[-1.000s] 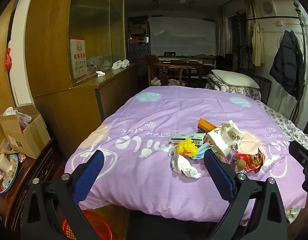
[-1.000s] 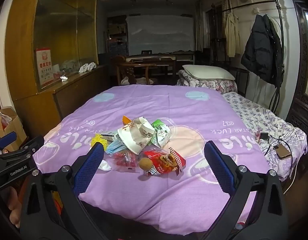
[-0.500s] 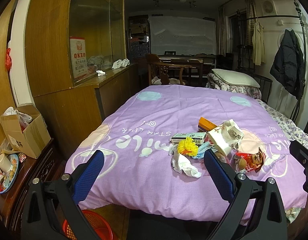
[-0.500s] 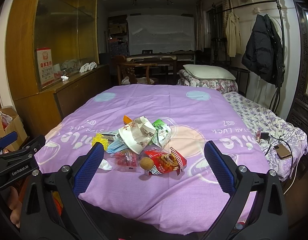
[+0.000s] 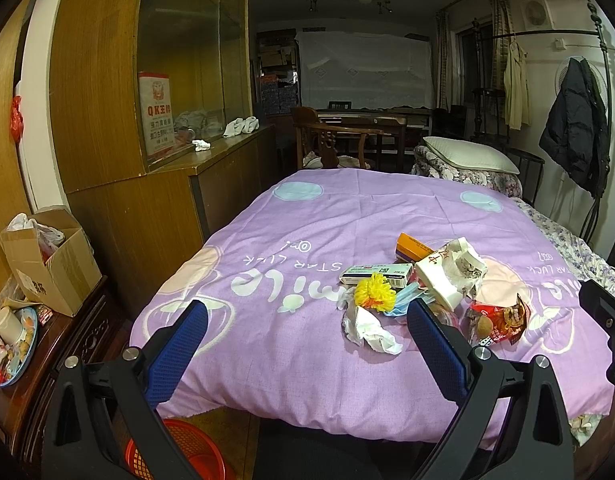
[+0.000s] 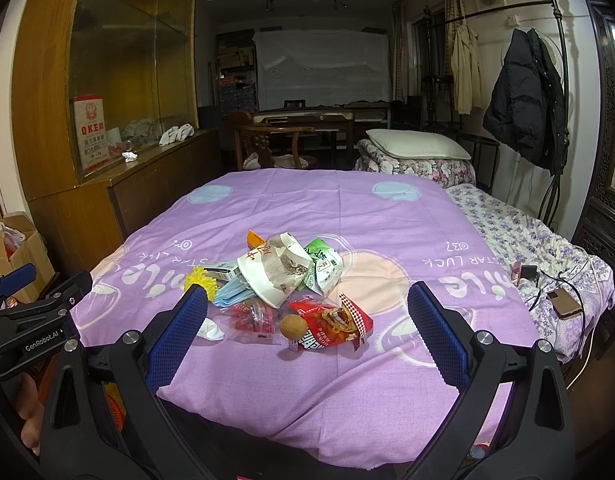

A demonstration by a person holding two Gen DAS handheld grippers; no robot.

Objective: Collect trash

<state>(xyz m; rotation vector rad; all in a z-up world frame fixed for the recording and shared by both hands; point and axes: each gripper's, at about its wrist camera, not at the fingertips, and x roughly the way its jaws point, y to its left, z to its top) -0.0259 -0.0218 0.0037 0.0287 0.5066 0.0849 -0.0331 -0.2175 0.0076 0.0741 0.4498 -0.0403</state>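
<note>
A dim bedroom with wood cabinets along one wall holds a bed under a purple quilt printed with pale circles and upside-down lettering. Near the quilt's closer edge lies a trash pile: a white paper bag with torn opening, a green packet, a blue face mask, a yellow frilly ball, a flat white box, an orange box, a crumpled tissue, a red snack bag spilling open, and a small round brown thing, perhaps a nut or fruit. The left gripper has its blue fingers spread wide and empty; the pile sits around 1 o'clock, beyond the right-hand fingertip. The right gripper is likewise spread wide, gripping nothing, with the pile at 12 o'clock between and just past its fingers. A red basket sits on the floor at 7 o'clock in the left view.
</note>
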